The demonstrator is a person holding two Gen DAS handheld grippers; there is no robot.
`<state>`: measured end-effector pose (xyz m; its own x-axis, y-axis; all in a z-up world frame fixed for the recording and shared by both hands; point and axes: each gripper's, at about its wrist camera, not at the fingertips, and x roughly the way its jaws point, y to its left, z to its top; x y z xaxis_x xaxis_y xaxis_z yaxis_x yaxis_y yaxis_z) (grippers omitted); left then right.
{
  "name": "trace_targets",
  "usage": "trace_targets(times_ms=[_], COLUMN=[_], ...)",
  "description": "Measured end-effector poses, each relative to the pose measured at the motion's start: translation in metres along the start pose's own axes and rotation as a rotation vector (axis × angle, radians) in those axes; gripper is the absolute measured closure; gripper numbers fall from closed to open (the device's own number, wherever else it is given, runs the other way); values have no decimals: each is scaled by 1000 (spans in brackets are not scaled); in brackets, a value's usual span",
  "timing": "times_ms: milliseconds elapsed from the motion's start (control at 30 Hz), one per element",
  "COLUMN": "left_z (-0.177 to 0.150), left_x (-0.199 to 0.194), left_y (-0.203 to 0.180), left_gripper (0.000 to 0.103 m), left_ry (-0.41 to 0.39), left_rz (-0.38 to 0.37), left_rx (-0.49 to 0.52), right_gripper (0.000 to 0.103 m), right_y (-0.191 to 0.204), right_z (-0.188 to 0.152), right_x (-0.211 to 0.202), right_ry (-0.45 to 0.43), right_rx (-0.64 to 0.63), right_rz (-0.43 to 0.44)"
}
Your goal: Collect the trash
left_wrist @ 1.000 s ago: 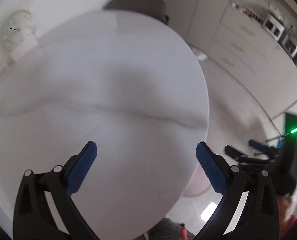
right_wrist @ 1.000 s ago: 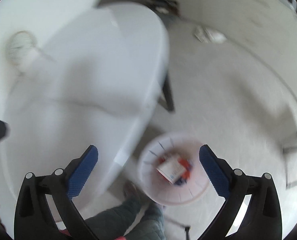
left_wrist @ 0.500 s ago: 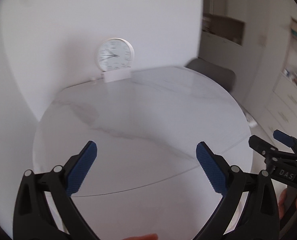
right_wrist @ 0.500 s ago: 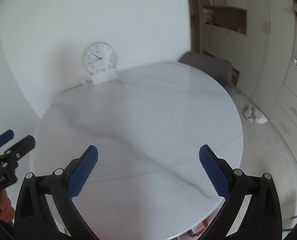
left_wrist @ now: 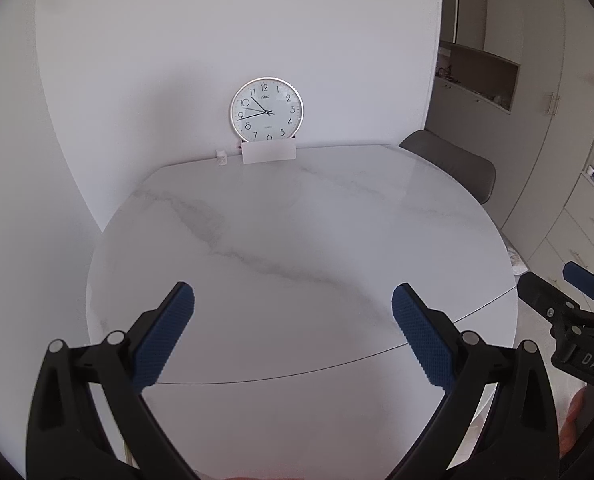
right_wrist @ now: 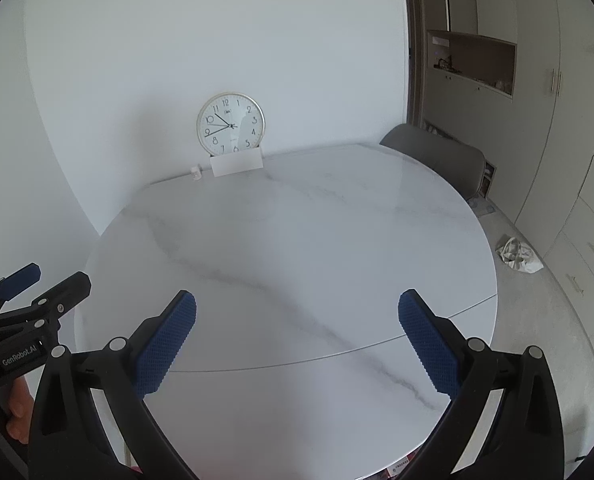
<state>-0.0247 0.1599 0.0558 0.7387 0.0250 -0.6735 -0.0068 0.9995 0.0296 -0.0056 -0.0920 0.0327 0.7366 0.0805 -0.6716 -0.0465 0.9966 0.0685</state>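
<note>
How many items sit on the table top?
3: the clock, the white card propped before it, and a small white bottle to the card's left, all at the far edge.

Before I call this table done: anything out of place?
Tabletop looks bare apart from the clock, its white stand and a small bottle. A crumpled white bag lies on the floor right of the table.

My left gripper (left_wrist: 293, 334) hangs over the white marble worktop (left_wrist: 297, 240), blue fingers (left_wrist: 163, 338) spread wide with nothing between them. A clock (left_wrist: 266, 110) stands at centre frame; my right gripper (left_wrist: 569, 312) shows at lower right.
</note>
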Motion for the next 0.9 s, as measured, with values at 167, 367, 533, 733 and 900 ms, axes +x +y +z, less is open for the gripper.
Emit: trace_targets(times_ms=[167, 367, 533, 733, 900], left_z=[0, -1, -1, -1, -2], left_x=[6, 11, 12, 14, 17], left_y=[-3, -7, -10, -9, -7], left_gripper=[8, 8, 8, 8, 8], left_ry=[14, 23, 27, 33, 38], left_rz=[-4, 7, 3, 1, -1], left_rx=[-2, 10, 13, 9, 7], right_gripper=[3, 3, 3, 3, 3], right_y=[3, 5, 5, 5, 5], right_z=[-4, -7, -8, -8, -10], right_x=[4, 8, 9, 10, 11], right_ry=[21, 31, 35, 37, 42], right_rx=[-2, -9, -3, -8, -12], right_rz=[-8, -6, -11, -11, -12])
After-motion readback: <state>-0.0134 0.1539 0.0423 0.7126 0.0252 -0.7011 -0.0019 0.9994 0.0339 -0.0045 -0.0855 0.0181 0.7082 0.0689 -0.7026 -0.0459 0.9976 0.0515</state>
